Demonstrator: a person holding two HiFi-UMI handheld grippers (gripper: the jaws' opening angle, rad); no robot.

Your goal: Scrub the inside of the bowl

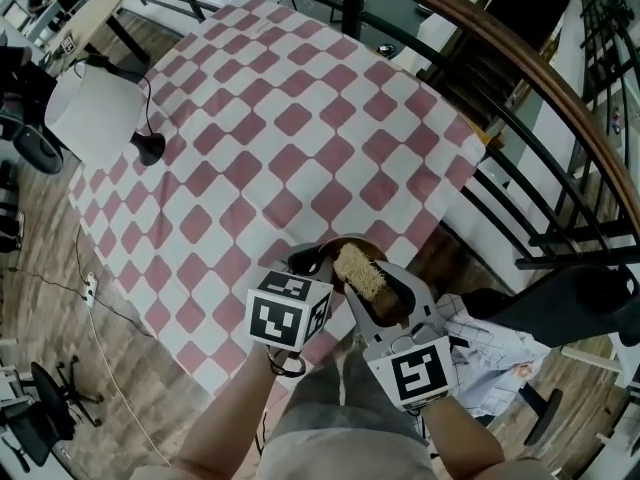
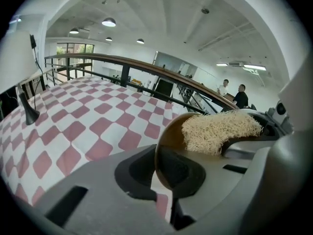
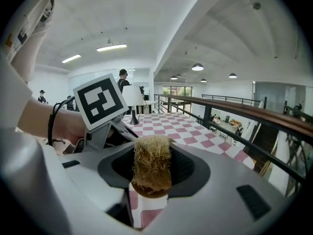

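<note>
A brown bowl [image 1: 386,255] hangs tilted over the near edge of the checkered table [image 1: 300,118]. My left gripper [image 1: 316,264] is shut on its rim. In the left gripper view the rim [image 2: 161,148] runs between the jaws, and the bowl's inside faces right. A scrubbing brush [image 1: 362,273] with straw-coloured bristles lies against the inside of the bowl [image 2: 176,131], its bristles [image 2: 217,130] spread across it. My right gripper [image 1: 378,293] is shut on the brush [image 3: 152,165], with the brush's brown body [image 3: 151,192] showing below the bristles. The left gripper's marker cube [image 3: 100,102] stands close behind.
A white lamp [image 1: 92,113] on a black foot [image 1: 150,148] stands at the table's far left corner. A wooden-topped railing [image 1: 520,78] runs along the right side. Two people [image 2: 234,94] stand far off beyond the railing. Office chairs [image 1: 45,408] stand on the wooden floor at left.
</note>
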